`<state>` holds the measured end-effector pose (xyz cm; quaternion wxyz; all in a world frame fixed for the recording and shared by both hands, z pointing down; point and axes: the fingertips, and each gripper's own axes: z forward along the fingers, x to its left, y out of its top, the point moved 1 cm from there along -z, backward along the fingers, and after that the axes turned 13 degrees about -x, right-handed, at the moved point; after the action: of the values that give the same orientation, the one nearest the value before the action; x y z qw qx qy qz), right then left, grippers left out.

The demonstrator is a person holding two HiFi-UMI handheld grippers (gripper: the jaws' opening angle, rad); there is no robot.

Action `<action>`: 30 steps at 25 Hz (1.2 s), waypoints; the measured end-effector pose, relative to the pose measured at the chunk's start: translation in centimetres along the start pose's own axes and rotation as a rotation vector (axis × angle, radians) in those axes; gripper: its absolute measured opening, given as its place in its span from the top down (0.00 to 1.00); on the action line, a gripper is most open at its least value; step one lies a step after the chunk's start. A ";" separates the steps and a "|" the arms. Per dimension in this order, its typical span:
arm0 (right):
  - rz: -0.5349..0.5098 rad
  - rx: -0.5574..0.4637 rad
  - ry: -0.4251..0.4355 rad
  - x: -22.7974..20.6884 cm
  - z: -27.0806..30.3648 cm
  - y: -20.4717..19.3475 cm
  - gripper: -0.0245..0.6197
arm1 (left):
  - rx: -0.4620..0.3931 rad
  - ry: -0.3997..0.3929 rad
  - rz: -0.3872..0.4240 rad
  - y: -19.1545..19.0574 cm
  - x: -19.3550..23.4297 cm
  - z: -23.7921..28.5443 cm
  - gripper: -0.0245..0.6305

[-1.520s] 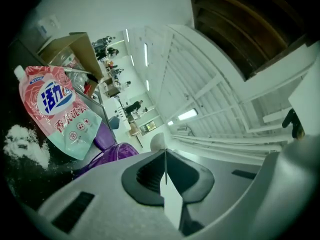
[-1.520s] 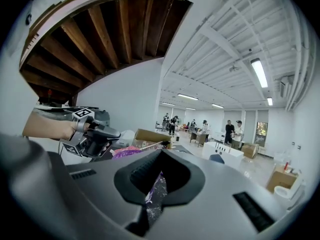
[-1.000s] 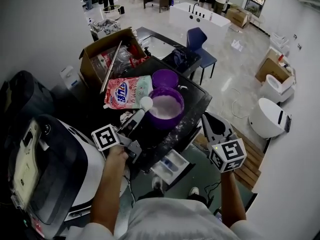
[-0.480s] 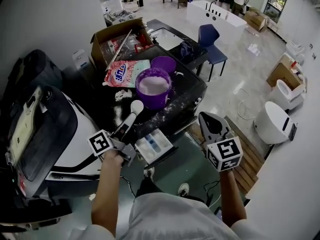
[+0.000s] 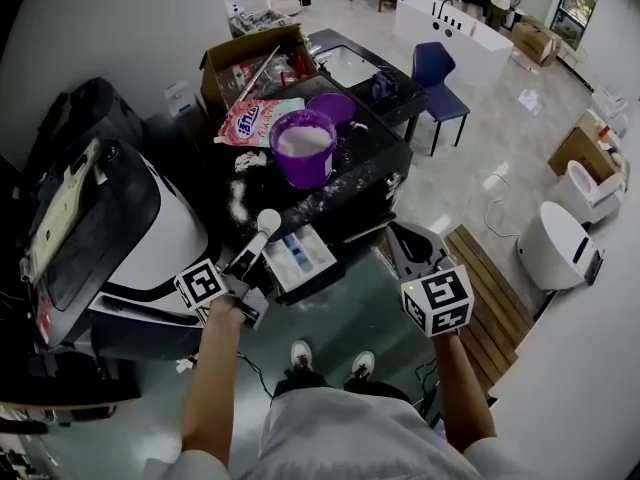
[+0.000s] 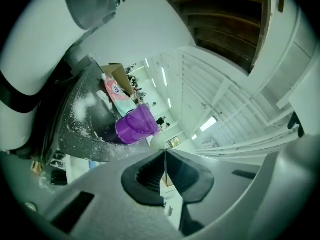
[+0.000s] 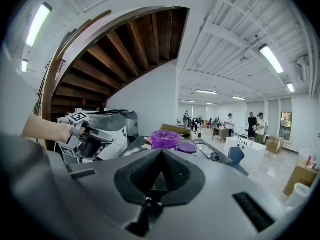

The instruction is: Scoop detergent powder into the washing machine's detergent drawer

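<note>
Washing machine: smooth, rounded white shell with a dark door, at the far left.
Left gripper: jaws clenched on the thin handle of the scoop. Its round white bowl is at the far left corner of the drawer.
Drawer: a pale plastic tray with blue compartments, pulled out past the near edge of the counter.
Counter: flat and black, dusted with spilled white powder.
Bucket: round purple plastic, holding white powder. It stands beyond the drawer, with its lid further back.
Detergent bag: pink and white, lying flat to the left of the lid.
Right gripper: jaws pressed together with nothing between them, held over open green floor to the right of the drawer.
</note>
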<state>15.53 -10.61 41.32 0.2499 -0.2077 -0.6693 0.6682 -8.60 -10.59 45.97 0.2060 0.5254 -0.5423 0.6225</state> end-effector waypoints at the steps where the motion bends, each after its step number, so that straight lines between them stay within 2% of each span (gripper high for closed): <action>1: 0.005 0.002 0.002 0.3 0.1 -0.2 0.95 | 0.009 0.011 0.020 0.1 0.5 -0.3 0.94; 2: 0.011 0.006 0.004 0.6 0.2 -0.4 0.95 | 0.020 0.036 0.047 0.2 1.2 -0.8 0.94; 5: 0.029 0.029 0.016 1.7 0.7 -1.5 0.95 | 0.095 0.202 0.169 0.4 4.8 -3.0 0.94; 6: 0.033 0.039 0.021 2.1 1.0 -1.9 0.95 | 0.120 0.216 0.174 0.0 5.4 -3.2 0.94; 13: 0.064 0.113 0.025 4.2 3.0 -5.0 0.95 | 0.249 0.258 0.169 -2.1 9.6 -4.2 0.94; 17: 0.065 0.158 0.023 4.8 3.5 -6.6 0.95 | 0.319 0.272 0.198 -3.0 11.6 -4.5 0.94; 25: 0.069 0.214 0.016 5.3 3.6 -8.6 0.95 | 0.488 0.321 0.329 -5.5 15.6 -5.4 0.94; 30: 0.073 0.237 0.012 5.5 3.3 -9.6 0.95 | 0.628 0.317 0.525 -6.9 16.9 -6.0 0.94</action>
<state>9.72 -10.09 51.31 0.2520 -0.2048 -0.5760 0.7502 -11.62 -8.31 64.75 -0.0481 0.3049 -0.4034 0.8614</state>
